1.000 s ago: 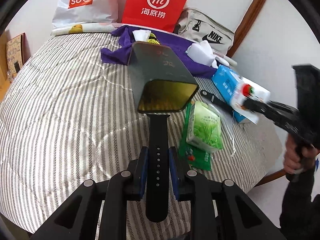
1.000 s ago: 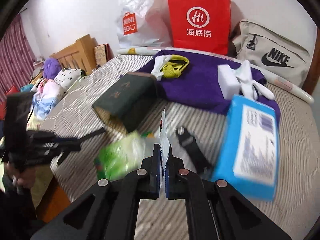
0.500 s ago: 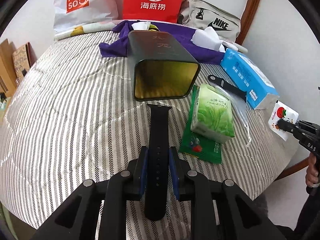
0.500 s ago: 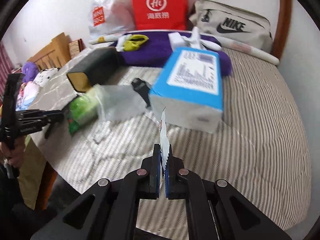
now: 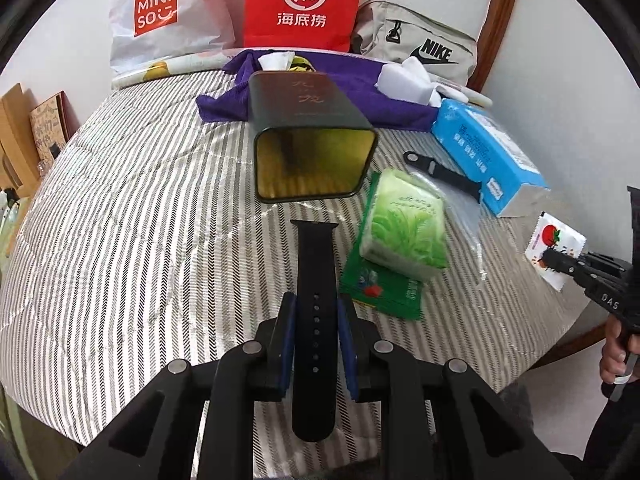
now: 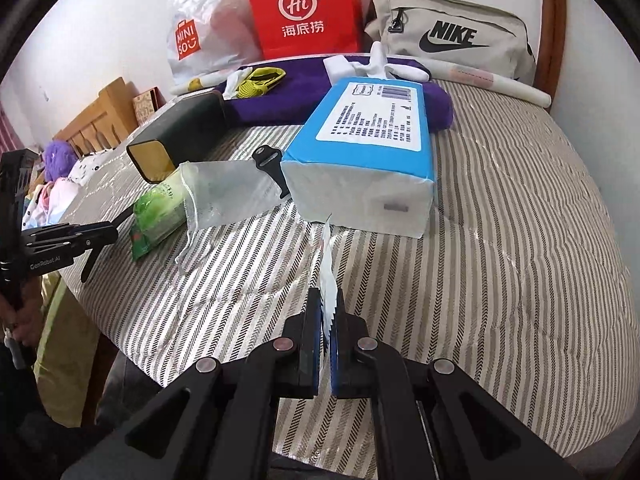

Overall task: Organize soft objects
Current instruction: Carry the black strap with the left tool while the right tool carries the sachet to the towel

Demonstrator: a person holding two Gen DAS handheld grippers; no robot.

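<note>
between left gripper (image 5: pixel 316 332) pads, watch strap (image 5: pixel 315 280)

Left wrist view: low over the near edge of the striped bed (image 5: pixel 120 208), facing the wall at 12 o'clock, open tin (image 5: pixel 312 160) close ahead. Right wrist view: low off the bed's corner, facing the same wall, blue tissue pack (image 6: pixel 368 140) near at 12 o'clock. Shared: tin, green tissue pack (image 5: pixel 404 228), red bag (image 6: pixel 304 8), each other's gripper.

Matt watch strap (image 5: pixel 314 292), glossy tin (image 5: pixel 308 120)
</note>
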